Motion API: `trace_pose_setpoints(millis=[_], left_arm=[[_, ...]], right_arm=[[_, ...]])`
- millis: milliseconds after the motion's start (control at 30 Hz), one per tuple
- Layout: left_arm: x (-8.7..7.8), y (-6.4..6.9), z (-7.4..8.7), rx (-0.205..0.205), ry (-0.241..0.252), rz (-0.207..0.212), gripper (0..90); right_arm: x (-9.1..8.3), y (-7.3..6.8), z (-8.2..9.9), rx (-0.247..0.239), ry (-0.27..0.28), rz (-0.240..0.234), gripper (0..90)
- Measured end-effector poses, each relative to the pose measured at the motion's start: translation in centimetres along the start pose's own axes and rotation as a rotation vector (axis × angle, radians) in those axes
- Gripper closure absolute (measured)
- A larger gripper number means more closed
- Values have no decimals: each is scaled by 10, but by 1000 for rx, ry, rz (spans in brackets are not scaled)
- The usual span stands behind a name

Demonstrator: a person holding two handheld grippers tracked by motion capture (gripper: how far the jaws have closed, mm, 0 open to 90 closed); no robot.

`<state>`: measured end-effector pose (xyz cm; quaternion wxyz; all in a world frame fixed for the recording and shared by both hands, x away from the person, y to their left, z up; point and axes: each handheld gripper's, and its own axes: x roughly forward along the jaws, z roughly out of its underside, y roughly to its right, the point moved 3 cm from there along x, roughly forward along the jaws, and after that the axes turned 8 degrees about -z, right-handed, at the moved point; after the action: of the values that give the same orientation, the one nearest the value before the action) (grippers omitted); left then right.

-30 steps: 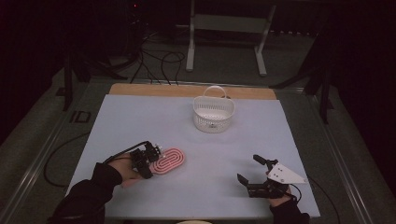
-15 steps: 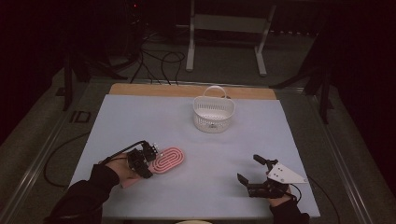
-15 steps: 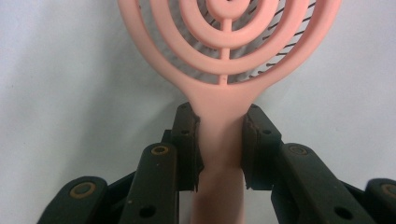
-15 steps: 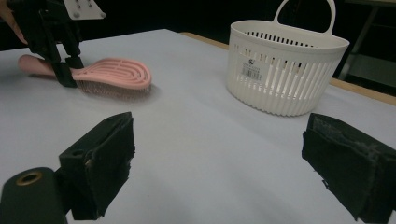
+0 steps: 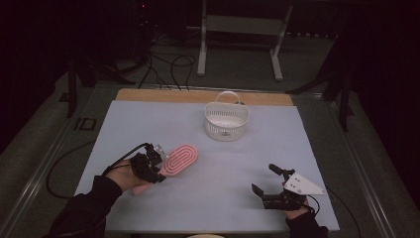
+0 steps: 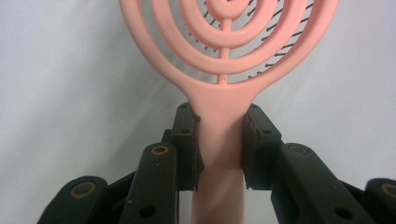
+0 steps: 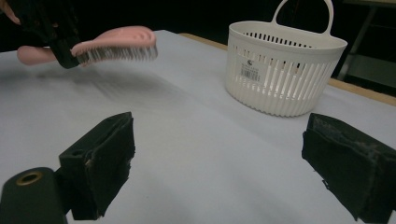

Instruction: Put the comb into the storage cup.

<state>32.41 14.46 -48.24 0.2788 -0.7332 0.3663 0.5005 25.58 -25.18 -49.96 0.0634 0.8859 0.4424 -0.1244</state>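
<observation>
The left gripper (image 6: 220,140) holds the pink hairbrush (image 6: 224,60) by its handle. The two black pads (image 6: 187,140) press on the handle from both sides, just below the round head. The head sticks out past the jaws. In the right gripper view the hairbrush is off the table, bristles facing down, with its shadow on the light blue mat (image 5: 148,129) below. The right gripper (image 5: 270,179) rests near the front right of the mat with its jaws wide and nothing between them. The white basket (image 5: 227,119) stands farther back, well apart from both.
</observation>
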Motion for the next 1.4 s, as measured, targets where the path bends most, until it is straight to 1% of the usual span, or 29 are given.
trace_pose_setpoints(millis=[100,133,267,300,367,400,467,500,533,600,700,733,767,800,867,900,933,967,1033,1067,1100,1133,1167,1200,1267,1300,1333,1367,1400], left_arm=[[-1,3,-4,10,38,-15,711],[-1,4,-5,-1,51,-19,711],[-2,7,-9,0,103,-25,711],[-3,7,-9,-8,118,-25,711],[-3,8,-10,-12,127,-22,711],[-4,9,-12,-13,153,-23,711],[-4,11,-13,-14,167,-32,711],[-4,13,-14,-13,181,-30,710],[-5,14,-15,-10,200,-47,711],[-6,16,-16,-5,233,-52,711],[-9,18,-19,-14,282,-68,711],[-10,19,-20,-23,299,-63,711],[-10,19,-21,-21,313,-58,711],[-10,20,-22,-19,329,-70,711],[-9,23,-23,-9,349,-63,710],[-8,25,-23,-6,360,-70,711],[-7,27,-24,-5,365,-56,711],[-6,29,-24,6,380,-57,711],[-5,30,-25,3,384,-61,711],[-5,33,-26,10,394,-53,711],[-5,33,-26,9,401,-58,710],[-4,34,-27,0,407,-51,710],[-4,34,-27,5,414,-46,710],[-5,35,-27,5,427,-56,711],[-4,37,-28,3,448,-48,711],[-4,38,-28,-2,461,-60,711],[-4,38,-27,-10,467,-49,711],[-3,39,-27,-9,485,-52,711],[-3,39,-27,-18,496,-62,711]], right_arm=[[0,0,0,-4,1,0,93],[0,0,0,-6,1,1,93],[-1,0,0,-8,-1,2,93],[-1,0,0,-6,-1,3,93],[-1,1,0,-6,0,2,93],[0,0,0,-2,-1,0,93],[-1,0,0,-4,-1,-1,93],[-1,0,0,-2,0,2,93],[-1,0,0,-1,2,1,93],[-1,1,0,-7,-2,2,93],[-1,0,-1,-2,2,2,93],[-1,0,0,-4,0,1,93],[-1,1,0,-5,-1,2,93],[-1,0,0,-6,-1,2,93],[-1,0,-1,-4,4,2,93],[-1,0,-1,-3,2,4,93],[-1,0,0,-4,1,4,93],[-1,1,0,-5,-1,4,93],[-1,0,0,-5,-3,6,93],[-1,0,0,-8,-1,5,93],[-1,0,0,-4,-3,6,93],[0,0,0,-5,-1,4,93],[0,0,0,-3,-4,5,93],[0,0,0,-3,-3,3,93],[0,0,0,-4,-2,5,93],[0,0,0,-4,-1,6,93],[0,0,0,-2,-1,5,93],[0,0,0,0,-2,6,93],[0,0,0,1,-2,6,93]])
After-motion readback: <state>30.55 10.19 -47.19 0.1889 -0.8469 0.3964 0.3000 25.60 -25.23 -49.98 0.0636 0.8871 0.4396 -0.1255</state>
